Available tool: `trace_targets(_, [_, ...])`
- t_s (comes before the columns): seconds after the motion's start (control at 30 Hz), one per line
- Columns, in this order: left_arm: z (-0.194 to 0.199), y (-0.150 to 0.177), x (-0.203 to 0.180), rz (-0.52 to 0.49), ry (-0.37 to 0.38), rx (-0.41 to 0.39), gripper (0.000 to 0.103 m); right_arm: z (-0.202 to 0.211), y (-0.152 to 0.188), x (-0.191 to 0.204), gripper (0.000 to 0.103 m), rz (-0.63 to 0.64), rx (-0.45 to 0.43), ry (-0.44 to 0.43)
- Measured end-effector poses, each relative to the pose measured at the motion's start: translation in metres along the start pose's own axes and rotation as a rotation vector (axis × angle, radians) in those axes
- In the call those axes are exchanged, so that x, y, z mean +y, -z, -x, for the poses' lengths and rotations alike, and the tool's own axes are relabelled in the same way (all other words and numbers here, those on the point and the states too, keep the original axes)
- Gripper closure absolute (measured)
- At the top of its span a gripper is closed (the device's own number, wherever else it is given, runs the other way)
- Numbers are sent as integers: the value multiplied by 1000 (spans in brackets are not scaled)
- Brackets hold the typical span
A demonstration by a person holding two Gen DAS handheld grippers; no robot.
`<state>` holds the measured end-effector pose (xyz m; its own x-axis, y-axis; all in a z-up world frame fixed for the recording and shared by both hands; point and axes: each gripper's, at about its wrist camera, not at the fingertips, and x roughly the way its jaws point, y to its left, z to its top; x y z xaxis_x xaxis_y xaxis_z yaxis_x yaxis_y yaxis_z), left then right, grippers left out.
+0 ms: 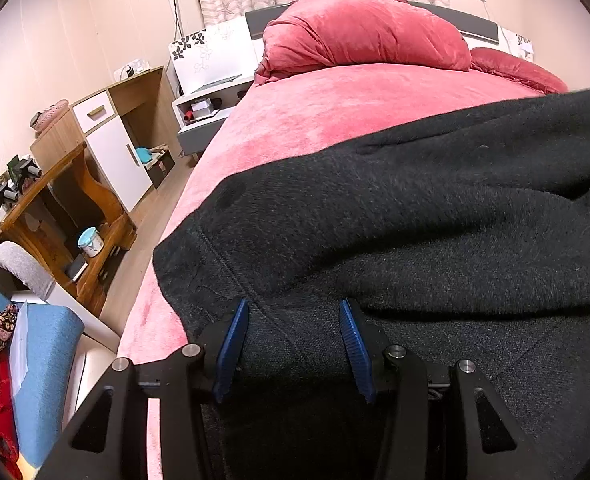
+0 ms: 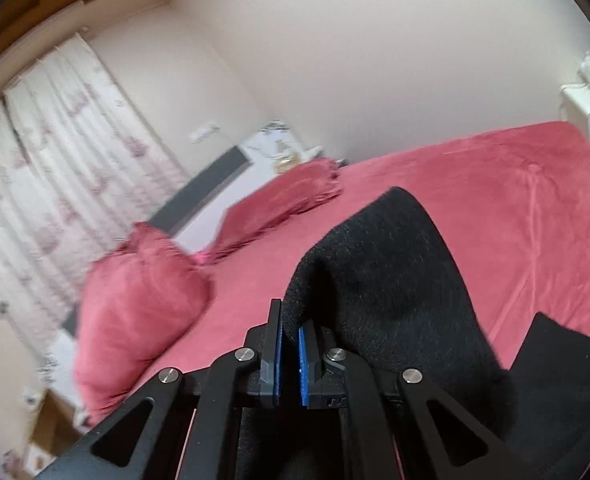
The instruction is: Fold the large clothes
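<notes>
The left hand-held gripper [image 1: 295, 312] is pointing downward with jaws apart, while the right hand-held gripper [image 2: 290, 322] is pinching dark fabric.

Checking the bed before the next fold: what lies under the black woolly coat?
The pink plush bedspread shows around the black woolly coat and runs under it. Whatever else lies beneath is covered by the cloth and cannot be seen.

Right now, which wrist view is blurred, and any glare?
Right wrist view: motion-smeared, curtain and pillows soft, black garment fairly readable. Left wrist view: sharp, black garment fibres crisp. Both: heavy fisheye bending, dark corners, no glare.
</notes>
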<state>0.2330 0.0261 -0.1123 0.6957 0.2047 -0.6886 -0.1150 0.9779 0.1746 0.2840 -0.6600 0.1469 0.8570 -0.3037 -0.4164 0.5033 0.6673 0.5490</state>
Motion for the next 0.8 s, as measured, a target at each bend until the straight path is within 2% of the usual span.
trace_targets(0.03, [-1,0,0,3,3,1,54,-14,3,3,93,14,-10,39])
trace_targets(0.07, [-2,0,1,7,7,2,54,-31,8,7,85,37,-16,76])
trace_targets(0.1, [-2,0,2,10,10,2,54,-51,15,10,66,78,0,126])
trace_targets(0.17, [-3,1,3,13,14,0,54,-76,35,8,47,138,67,221])
trace_targets(0.27, [-3,0,4,15,17,-1,54,-87,79,0,47,211,150,176])
trace_targets(0.33, [-3,0,2,14,16,1,54,-86,113,-11,46,250,246,144])
trace_targets(0.47, [-3,-2,3,12,18,8,54,-56,186,-29,46,330,433,120])
trace_targets(0.63, [-3,-8,6,14,27,27,52,28,255,-35,46,408,465,56])
trace_targets(0.73, [3,-11,10,2,47,42,46,71,290,-27,46,471,485,29])
trace_targets(0.8, [16,-7,20,-6,86,58,38,98,311,-29,46,451,505,-3])
